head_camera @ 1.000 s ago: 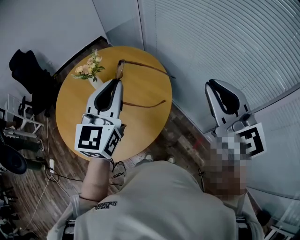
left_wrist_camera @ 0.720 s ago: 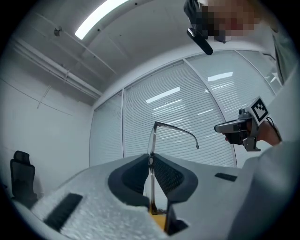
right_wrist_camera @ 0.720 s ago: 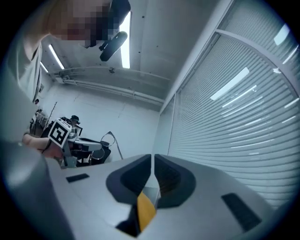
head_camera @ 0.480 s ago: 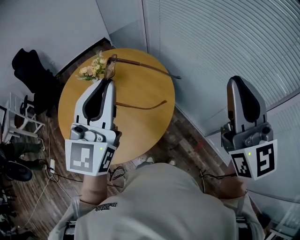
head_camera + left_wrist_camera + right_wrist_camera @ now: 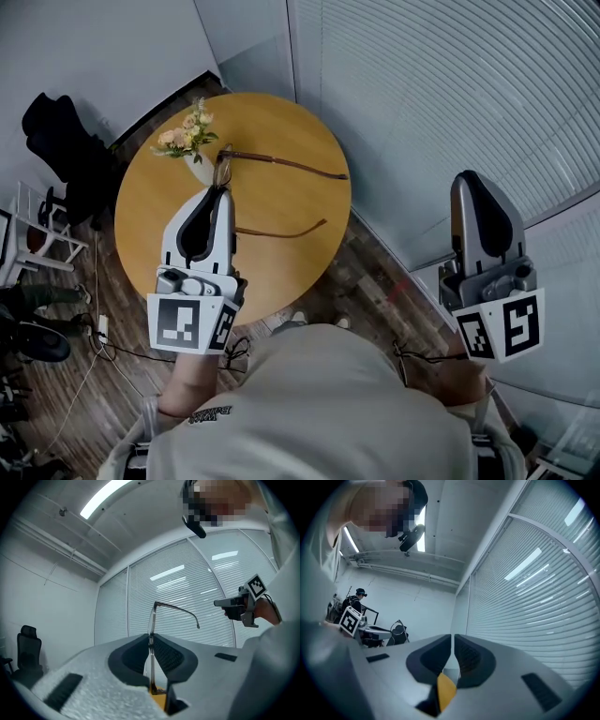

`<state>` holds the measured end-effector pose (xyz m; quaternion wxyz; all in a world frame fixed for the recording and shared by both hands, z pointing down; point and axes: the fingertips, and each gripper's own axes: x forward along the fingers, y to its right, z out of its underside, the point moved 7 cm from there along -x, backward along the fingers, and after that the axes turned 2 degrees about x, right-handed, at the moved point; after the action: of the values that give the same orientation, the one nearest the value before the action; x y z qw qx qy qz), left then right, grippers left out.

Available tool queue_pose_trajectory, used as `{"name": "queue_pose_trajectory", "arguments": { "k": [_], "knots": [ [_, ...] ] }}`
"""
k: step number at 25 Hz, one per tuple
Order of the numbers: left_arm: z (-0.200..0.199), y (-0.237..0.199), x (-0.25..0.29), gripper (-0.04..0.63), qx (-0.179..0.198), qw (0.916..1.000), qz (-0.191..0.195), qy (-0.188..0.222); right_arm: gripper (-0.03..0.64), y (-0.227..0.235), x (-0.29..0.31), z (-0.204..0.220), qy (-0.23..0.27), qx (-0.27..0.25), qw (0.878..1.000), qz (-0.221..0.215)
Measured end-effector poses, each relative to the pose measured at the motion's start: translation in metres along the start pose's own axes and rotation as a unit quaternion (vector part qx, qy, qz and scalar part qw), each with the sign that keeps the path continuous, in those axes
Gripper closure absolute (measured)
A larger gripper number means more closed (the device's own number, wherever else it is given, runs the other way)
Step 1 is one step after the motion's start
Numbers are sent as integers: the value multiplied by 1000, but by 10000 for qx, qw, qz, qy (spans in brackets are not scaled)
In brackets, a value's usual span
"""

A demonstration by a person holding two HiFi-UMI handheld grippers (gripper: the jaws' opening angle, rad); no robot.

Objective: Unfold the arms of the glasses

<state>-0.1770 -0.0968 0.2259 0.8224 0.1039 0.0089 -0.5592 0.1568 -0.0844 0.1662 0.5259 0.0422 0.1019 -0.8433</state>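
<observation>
Glasses (image 5: 223, 171) are clamped at the front frame between the jaws of the left gripper (image 5: 222, 188), held in the air above the round wooden table (image 5: 141, 246). Both arms are spread and run off toward the right of the head view. In the left gripper view the frame (image 5: 151, 620) stands on edge between the pads. The right gripper (image 5: 472, 176) is closed on nothing, well apart, beside the blinds (image 5: 450, 84). Container: one pale vase (image 5: 198, 168) on the table, holding flowers (image 5: 182, 137).
</observation>
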Motion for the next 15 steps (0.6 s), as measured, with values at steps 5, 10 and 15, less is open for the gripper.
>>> {"name": "queue_pose_trajectory", "arguments": {
  "k": [5,10,15],
  "knots": [
    [11,2,-2,552,-45,9999,28,-135,577,-6,-3,24,-377,143,9991,-114],
    [19,1,1,551,-71,9997,69,-236,577,-9,-1,39,-562,185,9981,-199],
    [20,0,4,552,-88,9995,122,-274,577,-9,0,46,-656,313,9972,-194]
  ]
}}
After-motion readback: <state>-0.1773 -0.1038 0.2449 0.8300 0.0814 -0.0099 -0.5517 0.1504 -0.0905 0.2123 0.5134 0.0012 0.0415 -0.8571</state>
